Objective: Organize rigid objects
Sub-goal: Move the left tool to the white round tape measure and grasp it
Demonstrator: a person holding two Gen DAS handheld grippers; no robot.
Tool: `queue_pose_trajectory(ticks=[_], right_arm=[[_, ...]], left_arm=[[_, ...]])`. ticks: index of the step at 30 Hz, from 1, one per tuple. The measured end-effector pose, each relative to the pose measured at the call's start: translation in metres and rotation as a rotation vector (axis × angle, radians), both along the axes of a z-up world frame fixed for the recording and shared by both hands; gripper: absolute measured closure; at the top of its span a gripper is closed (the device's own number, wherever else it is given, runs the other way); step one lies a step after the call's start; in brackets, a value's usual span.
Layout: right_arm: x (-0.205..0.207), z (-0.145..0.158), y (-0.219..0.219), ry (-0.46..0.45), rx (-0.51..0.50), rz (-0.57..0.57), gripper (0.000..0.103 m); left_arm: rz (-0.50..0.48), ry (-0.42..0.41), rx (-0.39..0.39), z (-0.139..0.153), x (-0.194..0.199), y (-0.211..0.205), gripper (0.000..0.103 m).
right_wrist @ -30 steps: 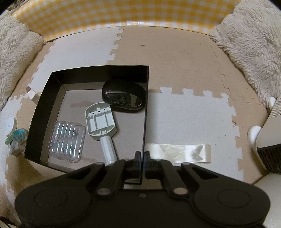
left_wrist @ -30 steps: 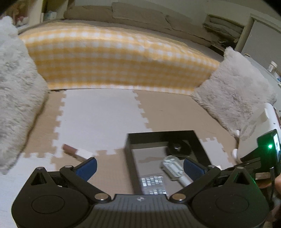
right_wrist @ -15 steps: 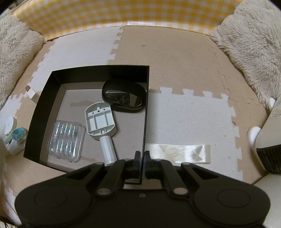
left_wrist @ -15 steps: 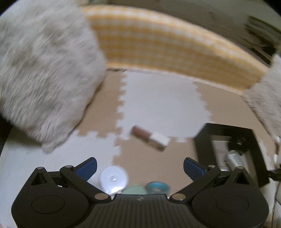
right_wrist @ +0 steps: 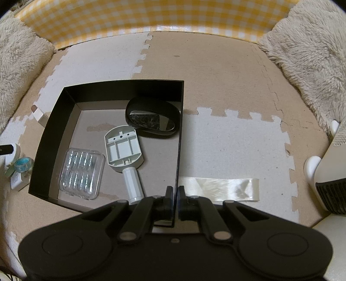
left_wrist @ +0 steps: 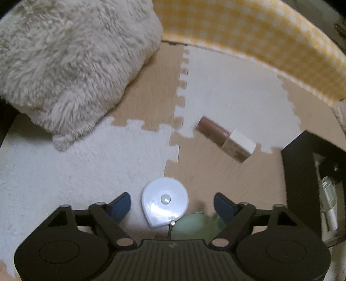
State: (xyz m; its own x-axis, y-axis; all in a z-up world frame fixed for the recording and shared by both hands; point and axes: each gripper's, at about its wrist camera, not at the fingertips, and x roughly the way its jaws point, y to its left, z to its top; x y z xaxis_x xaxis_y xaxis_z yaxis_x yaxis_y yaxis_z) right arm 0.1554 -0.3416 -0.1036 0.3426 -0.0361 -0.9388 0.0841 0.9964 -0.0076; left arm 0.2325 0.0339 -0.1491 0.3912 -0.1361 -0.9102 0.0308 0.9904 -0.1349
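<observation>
My left gripper (left_wrist: 172, 202) is open and low over the floor mat, with a white round tape measure (left_wrist: 164, 201) lying between its fingers. A green tape roll (left_wrist: 192, 225) sits just right of it. A brown tube with a white cap (left_wrist: 226, 138) lies further ahead. My right gripper (right_wrist: 174, 192) is shut on the right wall of the black box (right_wrist: 179, 138). The box holds a black mirror (right_wrist: 152, 120), a grey-white handled tool (right_wrist: 125, 151) and a clear plastic case (right_wrist: 81, 173).
Fluffy cushions lie at the left (left_wrist: 64, 60) and right (right_wrist: 307, 47). A yellow checked blanket (right_wrist: 151, 15) borders the far side. A strip of clear tape (right_wrist: 218, 191) lies right of the box. A white appliance (right_wrist: 330, 173) stands at the right edge.
My left gripper swung left from over the box and dropped down around the white tape measure. My right gripper stayed shut on the box wall.
</observation>
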Motion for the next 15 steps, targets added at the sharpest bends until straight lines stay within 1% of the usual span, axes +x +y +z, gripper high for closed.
queue_pose_trajectory(ticks=[2, 5, 11, 15], right_arm=[[0.0, -0.001, 0.0, 0.002, -0.002, 0.002, 0.099], [0.0, -0.001, 0.0, 0.003, -0.001, 0.0, 0.099], [0.001, 0.001, -0.002, -0.002, 0.01, -0.009, 0.099], [0.0, 0.008, -0.009, -0.039, 0.044, -0.04, 0.1]], left_arm=[[-0.007, 0.015, 0.013, -0.005, 0.001, -0.001, 0.029], [-0.002, 0.02, 0.031, -0.01, 0.002, -0.001, 0.034], [0.001, 0.015, 0.044, -0.016, 0.006, 0.0, 0.036], [-0.028, -0.006, 0.076, -0.019, 0.009, -0.001, 0.041]])
